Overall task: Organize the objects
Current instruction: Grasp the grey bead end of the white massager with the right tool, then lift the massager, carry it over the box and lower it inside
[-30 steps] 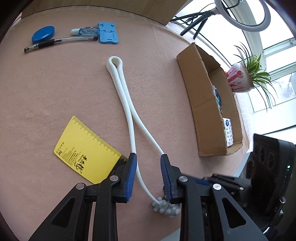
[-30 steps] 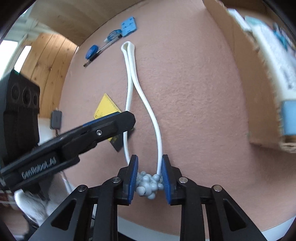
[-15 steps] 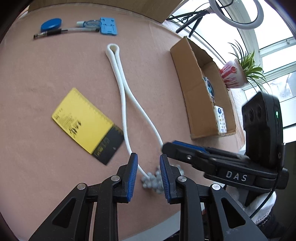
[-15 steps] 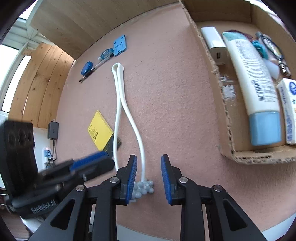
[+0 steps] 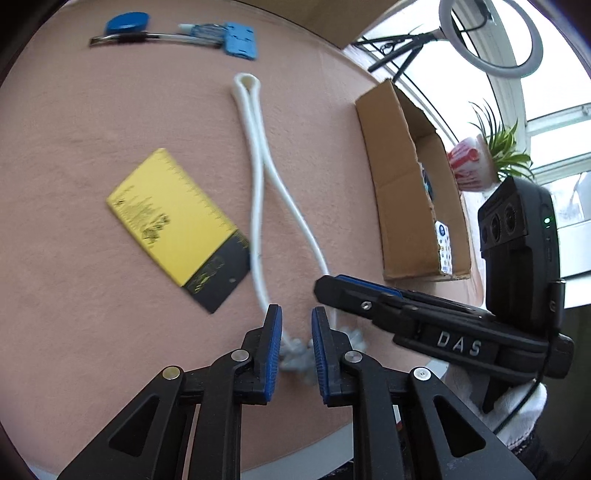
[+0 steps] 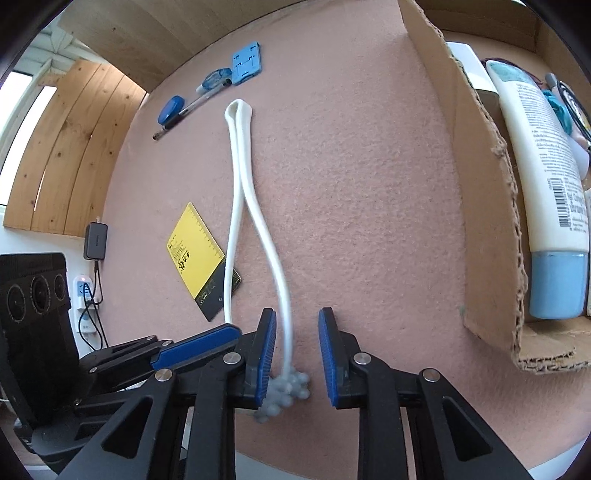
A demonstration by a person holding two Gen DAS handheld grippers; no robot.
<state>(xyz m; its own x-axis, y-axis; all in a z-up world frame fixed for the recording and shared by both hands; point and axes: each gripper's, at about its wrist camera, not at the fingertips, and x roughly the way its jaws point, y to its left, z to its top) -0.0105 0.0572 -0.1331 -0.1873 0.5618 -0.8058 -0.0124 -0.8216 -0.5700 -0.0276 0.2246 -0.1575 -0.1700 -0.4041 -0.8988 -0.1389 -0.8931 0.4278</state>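
Note:
A long white folded cord (image 5: 258, 177) lies on the pink mat, ending near me in a cluster of grey beads (image 5: 295, 354). It also shows in the right wrist view (image 6: 240, 177), with the beads (image 6: 284, 391). My left gripper (image 5: 296, 328) has its jaws narrowly apart on either side of the bead cluster; I cannot tell whether they touch it. My right gripper (image 6: 297, 332) is open just above the beads, its left pad touching them. The cardboard box (image 5: 399, 184) stands to the right.
A yellow ruler card (image 5: 173, 218) lies left of the cord. A blue lid (image 5: 127, 21), a pen (image 5: 147, 37) and a blue holder (image 5: 240, 44) lie at the far edge. The box holds a lotion tube (image 6: 543, 166) and other items. The table edge is close below.
My right gripper has opened and let go of the grey beads. My left gripper has moved back over the bead cluster and its jaws have narrowed around it.

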